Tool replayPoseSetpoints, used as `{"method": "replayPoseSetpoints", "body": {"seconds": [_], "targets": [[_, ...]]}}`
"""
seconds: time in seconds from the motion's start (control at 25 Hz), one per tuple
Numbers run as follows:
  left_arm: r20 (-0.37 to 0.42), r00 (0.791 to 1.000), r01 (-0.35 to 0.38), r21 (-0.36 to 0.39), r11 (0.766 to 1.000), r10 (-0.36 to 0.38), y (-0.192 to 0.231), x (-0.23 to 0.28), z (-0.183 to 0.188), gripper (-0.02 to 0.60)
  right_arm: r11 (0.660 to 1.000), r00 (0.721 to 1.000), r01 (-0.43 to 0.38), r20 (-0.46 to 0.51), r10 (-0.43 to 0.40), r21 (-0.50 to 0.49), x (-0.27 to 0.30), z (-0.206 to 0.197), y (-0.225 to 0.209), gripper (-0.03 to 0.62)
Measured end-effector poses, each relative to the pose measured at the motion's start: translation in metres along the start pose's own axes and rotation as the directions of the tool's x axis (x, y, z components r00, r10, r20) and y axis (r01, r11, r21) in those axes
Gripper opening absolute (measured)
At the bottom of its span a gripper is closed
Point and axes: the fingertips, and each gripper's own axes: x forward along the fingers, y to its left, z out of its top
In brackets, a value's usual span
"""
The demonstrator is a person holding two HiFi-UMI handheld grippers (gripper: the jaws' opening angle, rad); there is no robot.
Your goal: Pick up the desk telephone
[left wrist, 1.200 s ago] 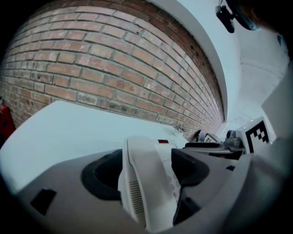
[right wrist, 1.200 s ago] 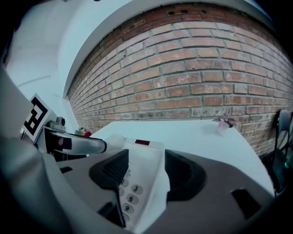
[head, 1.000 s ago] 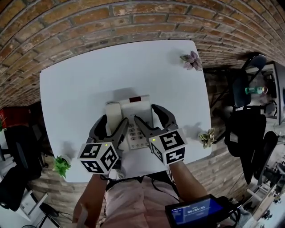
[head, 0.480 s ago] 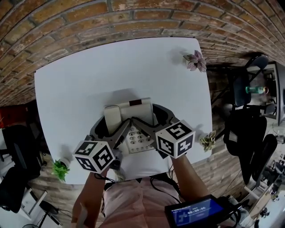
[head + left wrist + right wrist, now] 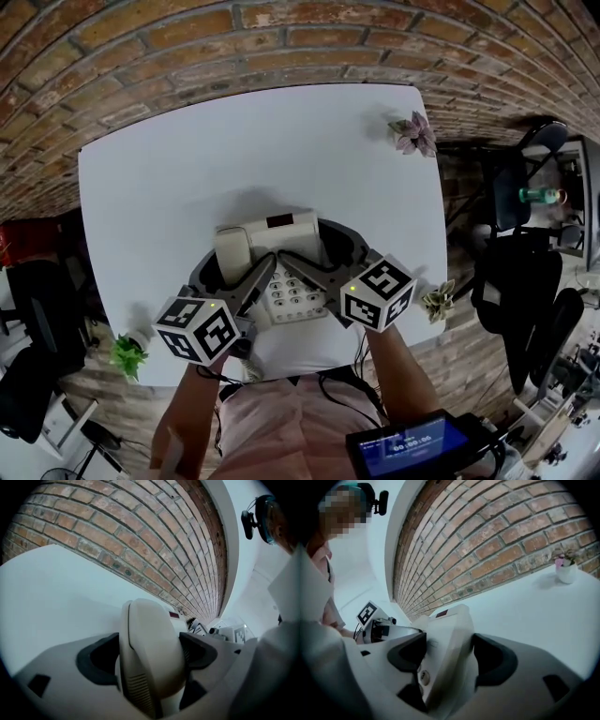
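The cream desk telephone [image 5: 272, 230] sits over the near middle of the white table [image 5: 169, 178], its handset on the left and its keypad [image 5: 292, 295] toward me. My left gripper [image 5: 239, 264] straddles the handset side. In the left gripper view both pads touch the handset [image 5: 150, 620], which fills the left gripper [image 5: 149, 656]. My right gripper [image 5: 319, 251] takes the phone's right edge. Its jaws are closing, and the phone body [image 5: 450, 630] is pressed between the pads of the right gripper [image 5: 449, 660]. Whether the phone is clear of the table is not visible.
Small potted plants stand at the table's far right corner [image 5: 412, 131], near right edge [image 5: 436, 298] and near left corner [image 5: 127, 352]. A brick wall [image 5: 281, 37] runs behind the table. Office chairs [image 5: 525, 262] are to the right. A screen device [image 5: 412, 448] hangs at my waist.
The phone has turned slightly and shifted a little away from me. The right gripper's marker cube moved up and to the right; the left cube stayed nearly still.
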Motion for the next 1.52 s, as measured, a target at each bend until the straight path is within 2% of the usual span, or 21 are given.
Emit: {"method": "replayPoseSetpoints", "body": {"seconds": [0.12,0.24,0.4,0.6,0.72,0.8,0.92,1.0,1.12,1.24,1.32,1.4,1.52], "targets": [[0.031,0.999,0.026,0.009,1.0,-0.027,-0.005,-0.008,0.0,0.399,0.997,0.998,-0.031,0.044,0.034,-0.065,-0.006,0.006,0.01,0.324],[0.044,0.995,0.095,-0.059,0.994,-0.092,-0.01,-0.016,-0.006,0.413,0.993,0.996,-0.051,0.069,0.058,-0.107,-0.012,0.008,0.016,0.322],[0.059,0.982,0.186,-0.134,0.973,-0.18,-0.011,-0.027,-0.017,0.442,0.985,0.992,-0.074,0.092,0.089,-0.159,-0.016,0.008,0.026,0.321],[0.056,0.955,0.295,-0.128,0.947,-0.29,-0.016,-0.023,-0.026,0.443,0.984,0.984,-0.103,0.127,0.122,-0.148,-0.019,0.0,0.03,0.319],[0.078,0.946,0.324,-0.13,0.937,-0.316,-0.019,-0.023,-0.025,0.443,0.982,0.981,-0.105,0.144,0.127,-0.155,-0.022,0.0,0.03,0.316],[0.089,0.949,0.312,-0.105,0.944,-0.304,-0.019,-0.027,-0.023,0.448,0.979,0.98,-0.114,0.142,0.139,-0.169,-0.022,0.001,0.034,0.318],[0.118,0.954,0.279,-0.023,0.96,-0.275,-0.024,-0.034,-0.021,0.448,0.974,0.981,-0.126,0.124,0.151,-0.189,-0.023,0.002,0.038,0.331],[0.137,0.951,0.278,0.017,0.96,-0.278,-0.027,-0.038,-0.021,0.448,0.975,0.983,-0.125,0.11,0.147,-0.182,-0.024,0.002,0.041,0.333],[0.165,0.941,0.285,0.077,0.955,-0.294,-0.034,-0.045,-0.02,0.448,0.989,0.988,-0.129,0.081,0.135,-0.077,-0.026,-0.002,0.041,0.384],[0.18,0.932,0.29,0.149,0.945,-0.314,-0.044,-0.052,-0.021,0.448,0.986,0.985,-0.164,0.062,0.163,0.017,-0.033,-0.009,0.045,0.393],[0.183,0.93,0.289,0.173,0.942,-0.319,-0.046,-0.055,-0.022,0.448,0.983,0.983,-0.185,0.024,0.184,0.005,-0.034,-0.016,0.051,0.379],[0.187,0.931,0.283,0.168,0.944,-0.312,-0.044,-0.056,-0.023,0.448,0.982,0.983,-0.184,-0.026,0.183,-0.05,-0.033,-0.025,0.059,0.354],[0.188,0.933,0.278,0.17,0.945,-0.308,-0.044,-0.058,-0.024,0.448,0.983,0.986,-0.164,-0.036,0.162,-0.084,-0.033,-0.029,0.063,0.333]]}}
